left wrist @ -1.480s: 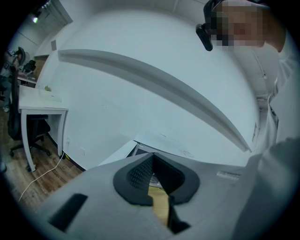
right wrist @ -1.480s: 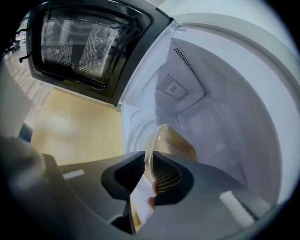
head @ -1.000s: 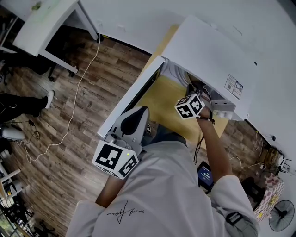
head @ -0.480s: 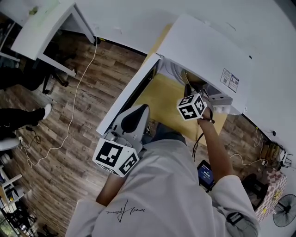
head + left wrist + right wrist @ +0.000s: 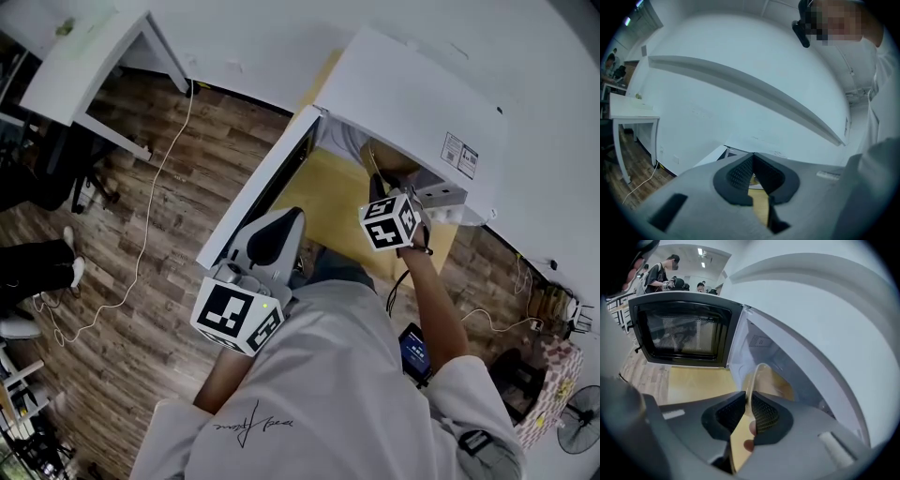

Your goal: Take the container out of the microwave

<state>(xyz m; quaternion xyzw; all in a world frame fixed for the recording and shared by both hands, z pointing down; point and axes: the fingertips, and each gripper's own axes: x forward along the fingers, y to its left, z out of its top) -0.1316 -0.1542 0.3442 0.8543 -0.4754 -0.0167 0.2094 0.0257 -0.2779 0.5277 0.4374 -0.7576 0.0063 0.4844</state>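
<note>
Now your right gripper (image 5: 749,403), clamped on the container (image 5: 764,379) rim, has risen mid-frame: extraction under way. Left gripper (image 5: 752,174) sits closed, empty.

The room was marked out as an open-plan office or lab workroom rather than a home kitchen. A wood-look plank floor (image 5: 159,253) was laid below a plain white wall (image 5: 253,37), and a white desk (image 5: 89,52) was set near that wall, with a dark office chair (image 5: 56,159) beside it. A loose white cable (image 5: 150,206) was trailed across the floor. Several people (image 5: 661,275) were seen gathered at workstations under ceiling strip lights (image 5: 701,251). The microwave (image 5: 412,103) was placed on a yellow tabletop (image 5: 328,202), and a standing fan (image 5: 574,429) was kept in a cluttered corner.
</note>
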